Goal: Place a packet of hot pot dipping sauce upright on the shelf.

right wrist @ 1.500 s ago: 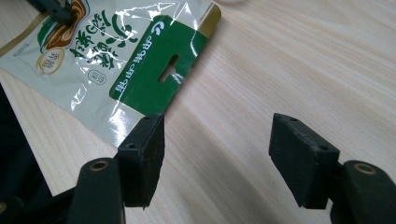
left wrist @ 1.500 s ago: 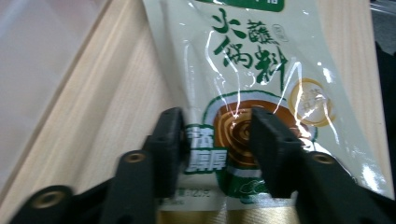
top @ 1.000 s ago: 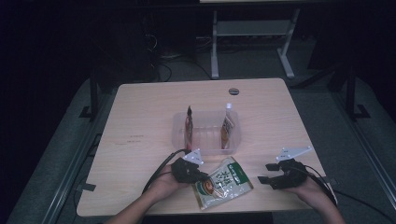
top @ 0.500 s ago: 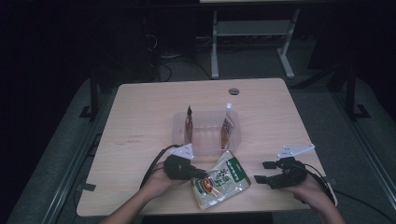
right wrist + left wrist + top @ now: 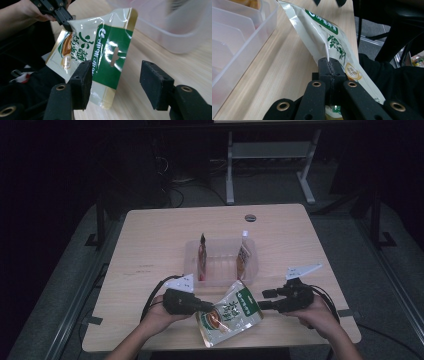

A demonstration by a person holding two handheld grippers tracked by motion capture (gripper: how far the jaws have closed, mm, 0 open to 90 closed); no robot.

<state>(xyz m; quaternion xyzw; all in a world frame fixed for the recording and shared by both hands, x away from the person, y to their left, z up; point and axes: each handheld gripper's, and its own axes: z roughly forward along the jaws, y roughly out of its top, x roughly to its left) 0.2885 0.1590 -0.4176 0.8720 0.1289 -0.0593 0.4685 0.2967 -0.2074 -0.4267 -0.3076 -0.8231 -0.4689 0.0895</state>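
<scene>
A white and green snack pouch (image 5: 232, 312) is near the table's front edge, its left side raised. My left gripper (image 5: 206, 308) is shut on the pouch's side seam (image 5: 329, 56). In the left gripper view the pouch (image 5: 322, 35) stretches away from the closed jaws. My right gripper (image 5: 262, 300) stands open just right of the pouch, with the pouch's green top corner (image 5: 110, 55) between its two pads and touching neither that I can tell. The left gripper (image 5: 62, 16) appears far off in the right gripper view, pinching the pouch.
A clear plastic bin (image 5: 220, 272) with dividers sits mid-table behind the pouch. In it stand a dark red packet (image 5: 202, 257) and a white packet (image 5: 243, 254). A round grommet (image 5: 250, 217) marks the table's far side. Bare wood (image 5: 155, 240) lies to the left.
The left gripper has drawn back slightly to the left with the pouch, tilting it up. The right gripper has moved left, closer to the pouch's top corner.
</scene>
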